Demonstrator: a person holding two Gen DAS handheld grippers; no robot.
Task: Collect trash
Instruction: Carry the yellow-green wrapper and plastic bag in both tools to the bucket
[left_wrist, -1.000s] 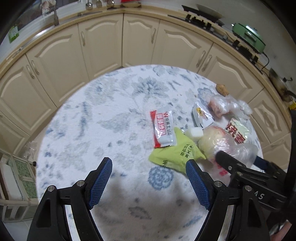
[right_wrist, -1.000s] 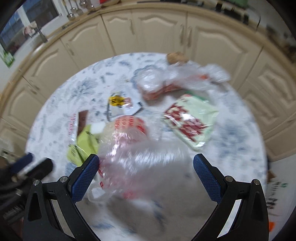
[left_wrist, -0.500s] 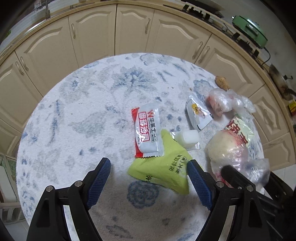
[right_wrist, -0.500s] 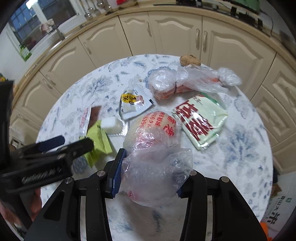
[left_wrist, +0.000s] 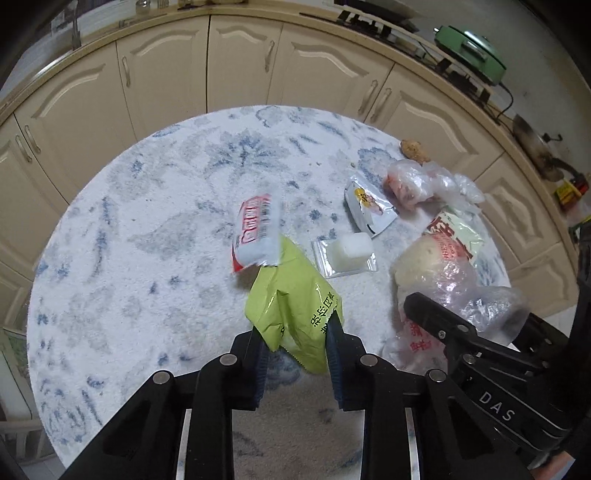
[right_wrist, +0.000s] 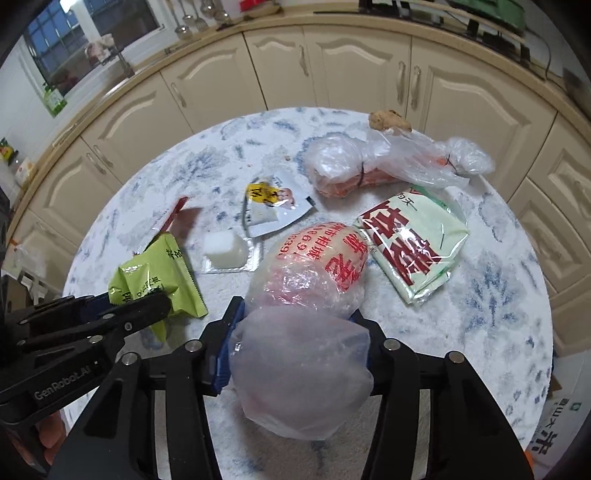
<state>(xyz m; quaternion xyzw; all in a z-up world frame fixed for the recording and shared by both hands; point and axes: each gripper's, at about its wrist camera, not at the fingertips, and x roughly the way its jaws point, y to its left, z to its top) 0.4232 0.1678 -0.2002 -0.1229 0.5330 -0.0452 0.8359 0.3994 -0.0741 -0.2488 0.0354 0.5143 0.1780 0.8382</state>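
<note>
Cream cabinets ring the crowded table, wide bare cloth left, as left tool just clamps the green packet and right tool squeezes the plastic bag.

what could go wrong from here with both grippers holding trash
1. The left gripper pinches only the near edge of the green wrapper; the red and white packet resting on it could slide off when lifted.
2. The right gripper squeezes the loose plastic bag, which might slip free.
</note>
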